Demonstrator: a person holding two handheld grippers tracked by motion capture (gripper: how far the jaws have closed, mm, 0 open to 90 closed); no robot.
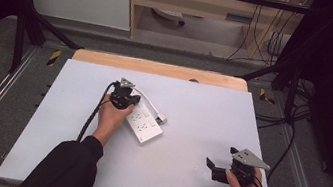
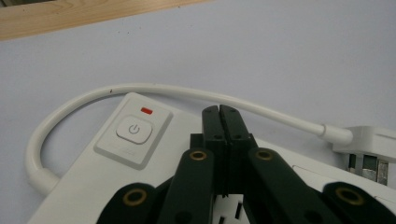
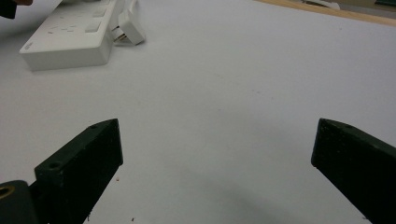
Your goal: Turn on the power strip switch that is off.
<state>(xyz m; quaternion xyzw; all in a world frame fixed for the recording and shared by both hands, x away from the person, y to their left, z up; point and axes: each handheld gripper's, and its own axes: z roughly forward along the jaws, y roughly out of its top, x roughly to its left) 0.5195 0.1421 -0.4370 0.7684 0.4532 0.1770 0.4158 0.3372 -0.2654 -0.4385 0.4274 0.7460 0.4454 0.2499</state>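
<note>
From the high view I've got the white power strip lying flat on the pale tabletop, left of centre, set diagonally w/ its far end toward the wooden edge strip at the back. My left hand-held gripper sits over that far end of the strip, jaws pressed together, nothing pinched between them; in the left gripper view the closed tips sit just above the strip's top face, right beside the power button, w/ the small red indicator just past the button. Can't tell if the tips actually touch the casing. The strip's white cable loops out of the near-left end, curves round behind the button and runs over to the white plug, which lies on the tabletop just beside the strip; its metal pins are partly visible. My right hand-held gripper is well apart from all that, near the front right corner, held low over bare tabletop, jaws spread wide & empty. In the right gripper view the two black jaws stand far apart at the bottom, and the power strip w/ plug shows far off at upper left.
</note>
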